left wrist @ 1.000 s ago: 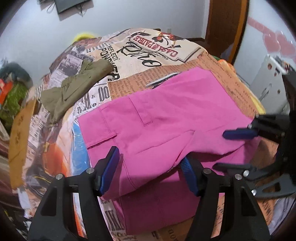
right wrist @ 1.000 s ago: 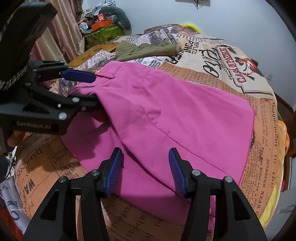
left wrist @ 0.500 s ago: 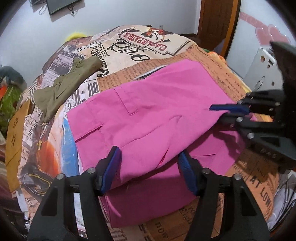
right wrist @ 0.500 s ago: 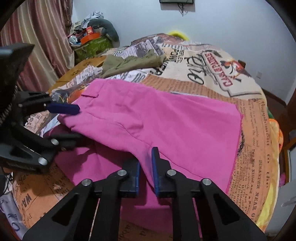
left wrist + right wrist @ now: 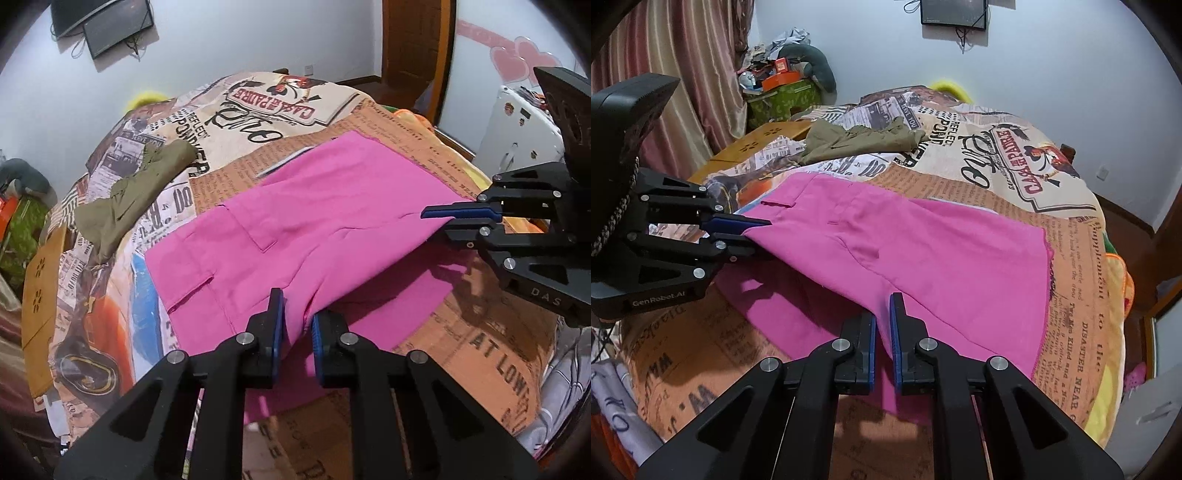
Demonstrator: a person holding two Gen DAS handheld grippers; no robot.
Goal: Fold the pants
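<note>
Pink pants [image 5: 332, 221] lie on the bed, the upper layer lifted along the near edge over a lower pink layer; they also show in the right wrist view [image 5: 942, 258]. My left gripper [image 5: 297, 325] is shut on the near edge of the upper layer by the waistband end. It also shows in the right wrist view [image 5: 753, 236], at the left. My right gripper [image 5: 882, 332] is shut on the same edge nearer the leg end. It also shows in the left wrist view [image 5: 439, 219], at the right.
An olive-green garment [image 5: 136, 195] lies crumpled at the far side of the bed; it also shows in the right wrist view [image 5: 857, 140]. The newspaper-print bedspread [image 5: 480, 350] covers the bed. A wooden board [image 5: 753, 147], a cluttered green box [image 5: 783, 99] and curtains stand beyond.
Both grippers have closed on the near edge of the pants' upper layer, the right one first, then the left. The edge is now raised off the lower layer.
</note>
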